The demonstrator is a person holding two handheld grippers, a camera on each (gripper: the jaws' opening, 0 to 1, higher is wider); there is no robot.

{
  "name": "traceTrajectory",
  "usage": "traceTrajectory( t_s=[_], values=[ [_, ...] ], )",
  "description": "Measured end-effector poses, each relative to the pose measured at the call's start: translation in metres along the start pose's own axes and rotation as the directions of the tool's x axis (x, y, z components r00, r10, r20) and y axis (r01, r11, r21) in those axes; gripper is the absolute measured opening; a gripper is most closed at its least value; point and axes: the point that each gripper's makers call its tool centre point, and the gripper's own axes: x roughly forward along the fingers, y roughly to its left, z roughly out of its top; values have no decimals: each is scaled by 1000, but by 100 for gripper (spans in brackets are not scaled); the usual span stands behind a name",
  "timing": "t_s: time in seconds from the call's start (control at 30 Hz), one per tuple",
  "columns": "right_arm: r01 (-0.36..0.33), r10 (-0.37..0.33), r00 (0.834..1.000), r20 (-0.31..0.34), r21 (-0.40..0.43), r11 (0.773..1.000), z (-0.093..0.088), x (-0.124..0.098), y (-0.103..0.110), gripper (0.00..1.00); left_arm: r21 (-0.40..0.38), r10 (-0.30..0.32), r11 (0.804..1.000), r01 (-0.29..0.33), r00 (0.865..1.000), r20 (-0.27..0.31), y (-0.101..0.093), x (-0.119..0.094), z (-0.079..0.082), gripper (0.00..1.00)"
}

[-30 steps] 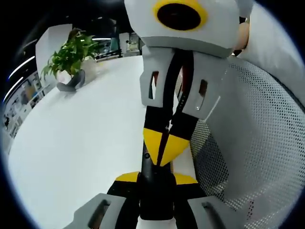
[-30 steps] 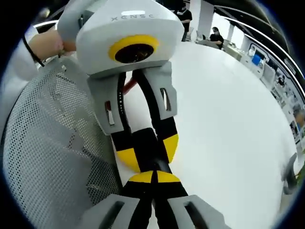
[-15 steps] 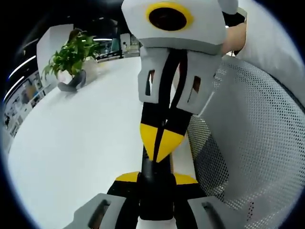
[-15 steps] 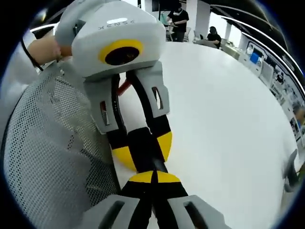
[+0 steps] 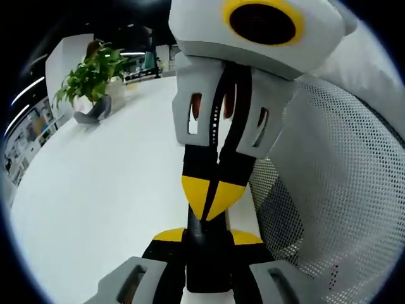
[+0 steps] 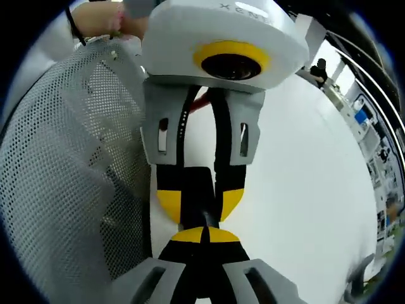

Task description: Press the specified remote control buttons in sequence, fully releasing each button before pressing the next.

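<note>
Two broad surfaces lie around the grippers. One is a smooth white table (image 5: pixel 101 190) that spreads away beyond and to the left of the left gripper (image 5: pixel 207 239). The other is a pale, finely perforated mesh (image 5: pixel 342 190), softly creased, just to that gripper's right.

The left gripper has grey moulded shells and black jaws with yellow pads. It is clamped on the remote control (image 5: pixel 205 250), a slim, glossy black bar that stands between the pads and reaches forward.

The right gripper (image 5: pixel 212 197) comes down from above with its jaws pressed together, so that its yellow tips form one pointed wedge. That wedge sits on the remote's far end; which button lies under it cannot be made out.

In the right gripper view the right gripper's tips (image 6: pixel 204 235) meet the remote (image 6: pixel 199 185) held between the left gripper's pads (image 6: pixel 231 201).

Far beyond the left gripper, a leafy green plant (image 5: pixel 95 73) stands in a rounded grey pot.
</note>
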Motion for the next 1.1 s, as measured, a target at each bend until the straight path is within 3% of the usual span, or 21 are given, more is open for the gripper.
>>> traceTrajectory(
  t_s=[0.27, 0.37, 0.53, 0.9, 1.1],
  values=[
    [-9, 4, 998, 63, 70, 998, 1, -1, -2, 0, 17, -16, 1000, 16, 999, -35, -1, 0, 0, 25],
    [-55, 20, 992, 124, 289, 956, 7, -2, 2, 0, 23, -22, 999, 23, 999, -46, -2, 0, -1, 25],
    [-16, -10, 994, 112, 230, 973, 13, 2, 1, 0, 25, -24, 999, 25, 998, -50, -3, -1, -1, 25],
    [-71, 56, 995, 84, 188, 980, 14, 4, 1, 0, -4, 3, 1000, -3, 1000, -31, -3, -2, 0, 24],
    [-41, 33, 998, 58, 145, 989, 13, 4, 2, 0, 19, -9, 1000, 10, 998, -63, -2, -2, 0, 24]
  ],
)
